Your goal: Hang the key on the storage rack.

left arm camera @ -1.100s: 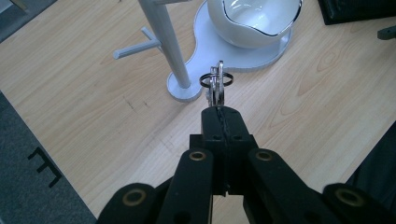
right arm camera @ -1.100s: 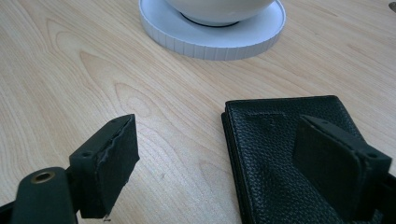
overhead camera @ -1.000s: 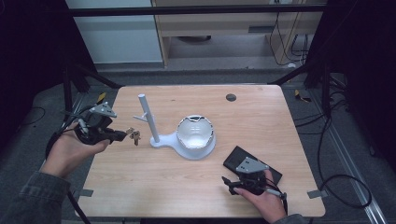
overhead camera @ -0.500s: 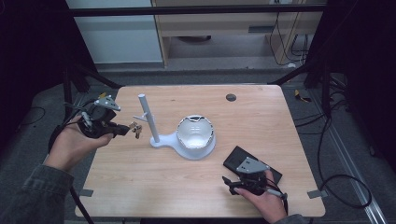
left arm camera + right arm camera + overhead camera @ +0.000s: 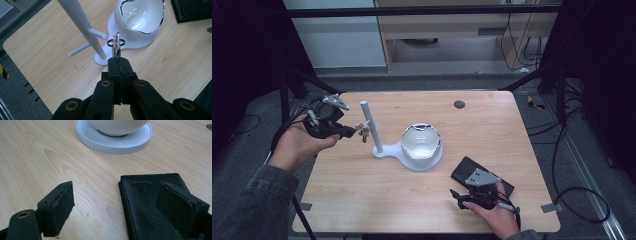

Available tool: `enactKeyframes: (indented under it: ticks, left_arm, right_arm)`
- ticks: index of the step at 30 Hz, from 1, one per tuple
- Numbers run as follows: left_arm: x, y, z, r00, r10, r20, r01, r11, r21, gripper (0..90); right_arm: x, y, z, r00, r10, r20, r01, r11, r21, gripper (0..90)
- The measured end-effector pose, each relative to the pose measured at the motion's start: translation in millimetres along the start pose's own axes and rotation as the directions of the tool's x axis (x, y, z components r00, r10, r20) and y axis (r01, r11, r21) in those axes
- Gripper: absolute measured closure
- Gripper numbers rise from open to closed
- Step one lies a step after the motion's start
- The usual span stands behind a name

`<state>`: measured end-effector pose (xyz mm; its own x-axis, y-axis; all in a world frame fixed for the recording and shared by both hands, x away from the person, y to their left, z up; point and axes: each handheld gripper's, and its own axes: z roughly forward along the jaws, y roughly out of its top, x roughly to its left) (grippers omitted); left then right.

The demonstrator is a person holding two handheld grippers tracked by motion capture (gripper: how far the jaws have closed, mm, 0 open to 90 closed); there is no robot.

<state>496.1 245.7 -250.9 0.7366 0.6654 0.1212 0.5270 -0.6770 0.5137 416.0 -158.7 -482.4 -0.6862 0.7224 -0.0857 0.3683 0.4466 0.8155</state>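
My left gripper (image 5: 349, 132) (image 5: 119, 61) is shut on a bunch of keys (image 5: 363, 131) with a ring (image 5: 115, 43), held in the air just left of the white stand's post (image 5: 371, 126) (image 5: 81, 23). The ring hangs close to one of the post's short pegs (image 5: 96, 33). The stand's round base carries a white bowl (image 5: 421, 142) (image 5: 142, 17). My right gripper (image 5: 460, 196) (image 5: 125, 207) rests open near the front right of the table, one jaw over the edge of a black wallet (image 5: 482, 175) (image 5: 147, 207) and the other on bare wood.
The wooden table (image 5: 492, 130) has a small dark round hole (image 5: 459, 104) near its far edge. Dark floor, cables and a metal frame surround the table. The stand's base plate (image 5: 112, 143) lies just beyond the wallet.
My left gripper has carried the keys up and to the right, closer to the post. The right gripper has stayed where it was.
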Motion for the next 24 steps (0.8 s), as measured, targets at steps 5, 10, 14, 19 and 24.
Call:
enactKeyframes:
  ticks: [5, 10, 14, 19, 24]
  left_arm:
    - [0.5, 1.8, 3.4, 1.0000, 0.002, -0.008, -0.002, 0.9999, 0.013, 89.9]
    - [1.1, 2.5, 4.0, 1.0000, -0.001, -0.009, 0.001, 1.0000, 0.009, 89.9]
    - [0.7, 2.8, 4.6, 0.9999, -0.003, -0.010, 0.004, 1.0000, 0.007, 89.9]
    - [2.1, 3.6, 5.7, 0.9999, -0.009, -0.013, 0.009, 0.9999, 0.007, 89.9]
    - [4.7, 4.5, 7.3, 0.9998, -0.013, -0.015, 0.013, 0.9999, 0.011, 89.9]
  right_arm:
    - [0.0, -0.2, 0.0, 1.0000, 0.001, -0.003, -0.001, 1.000, 0.002, 14.5]
    - [-0.3, -0.2, -0.1, 1.0000, 0.000, -0.003, 0.000, 1.000, 0.004, 14.4]
    - [-1.2, -0.5, -0.3, 1.0000, 0.002, -0.004, -0.002, 1.000, 0.004, 14.3]
    - [-1.0, -0.6, 0.1, 1.0000, 0.002, -0.005, -0.002, 1.000, 0.007, 14.2]
    - [-1.0, -0.7, -0.1, 1.0000, 0.003, -0.006, -0.003, 1.000, 0.007, 14.1]
